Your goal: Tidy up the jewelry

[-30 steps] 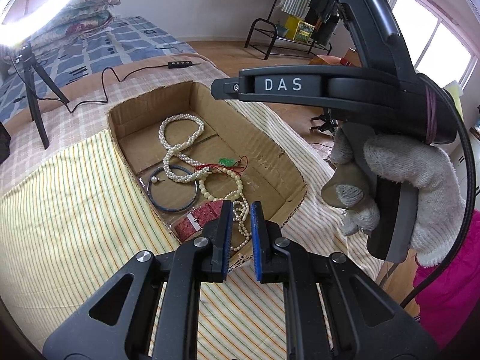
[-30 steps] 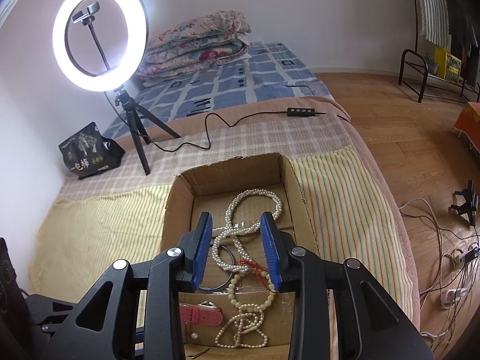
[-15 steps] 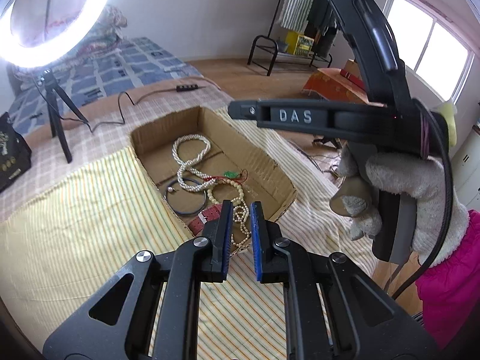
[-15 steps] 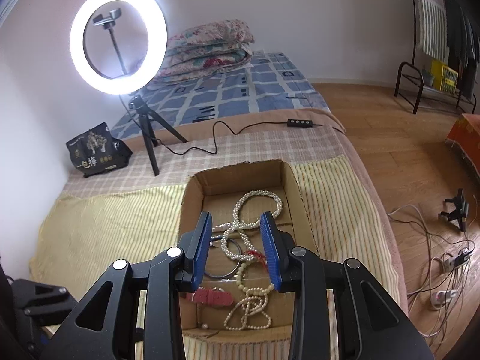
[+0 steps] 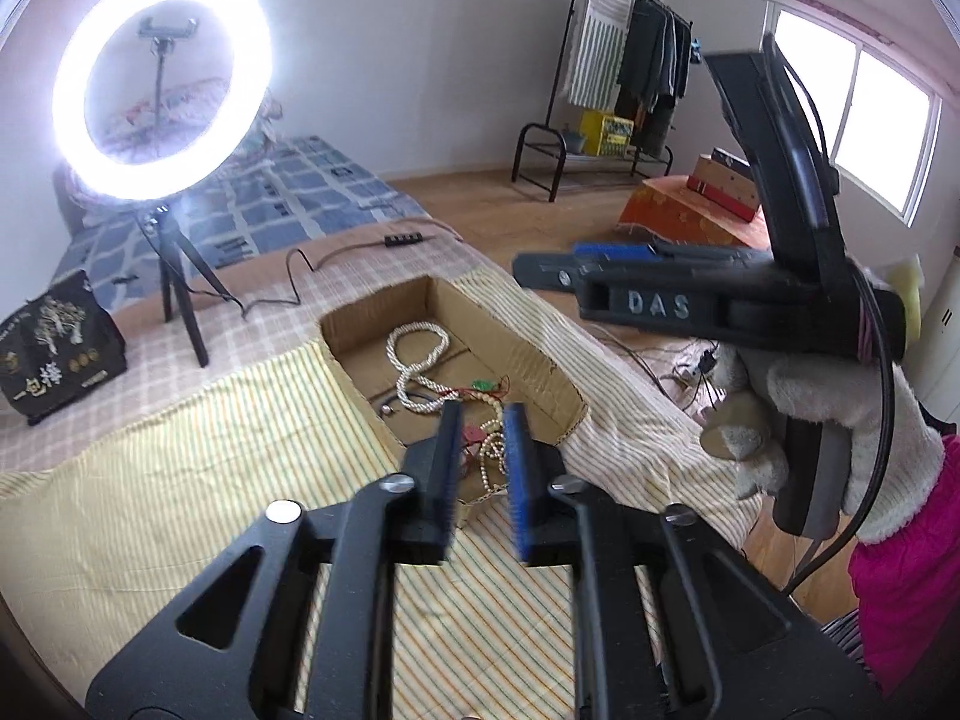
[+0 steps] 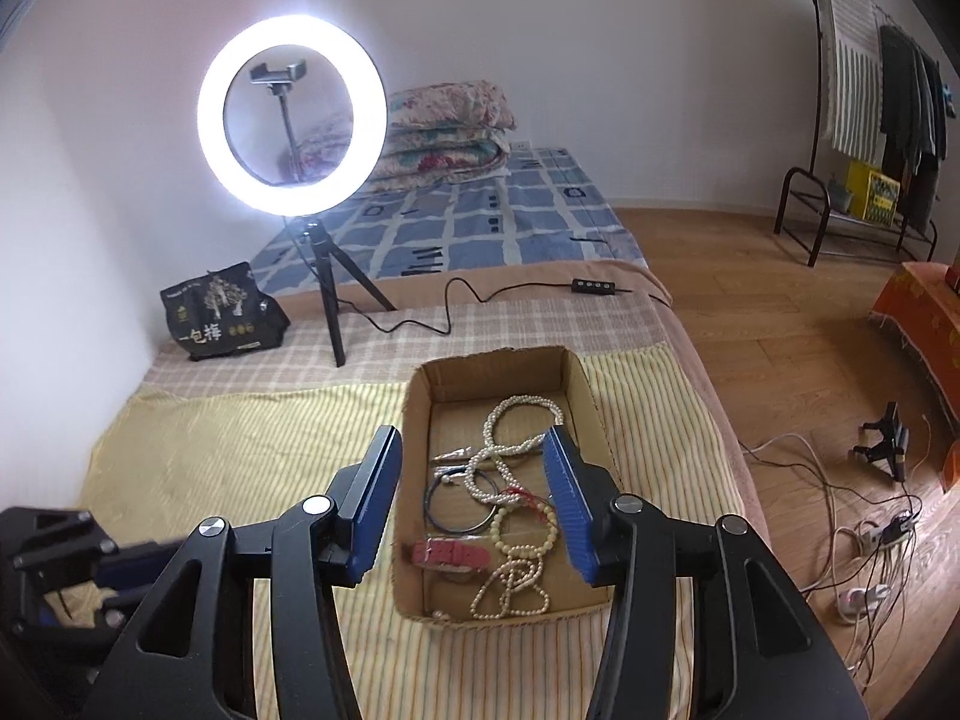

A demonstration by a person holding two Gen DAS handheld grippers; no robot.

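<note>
An open cardboard box (image 6: 587, 396) lies on the striped bed cover and also shows in the left wrist view (image 5: 543, 360). In it lie a white pearl necklace (image 6: 516, 420), a dark bangle (image 6: 456, 501), a red watch strap (image 6: 450, 555) and cream bead strands (image 6: 516, 588). My right gripper (image 6: 477, 507) is wide open and empty, held high above the box. My left gripper (image 5: 480, 468) is open by a small gap and empty, above the box's near end. The right gripper's body shows in the left wrist view (image 5: 708, 300), held by a gloved hand.
A lit ring light on a tripod (image 6: 292, 120) stands behind the box, its cable (image 6: 480, 294) running across the bed. A black bag (image 6: 219, 312) sits by the wall. Folded quilts (image 6: 444, 132) lie at the bed's far end. Cables (image 6: 864, 534) cover the floor on the right.
Both grippers have risen and drawn back from the box. The right gripper's jaws have opened wide, and the left gripper's jaws have opened a little.
</note>
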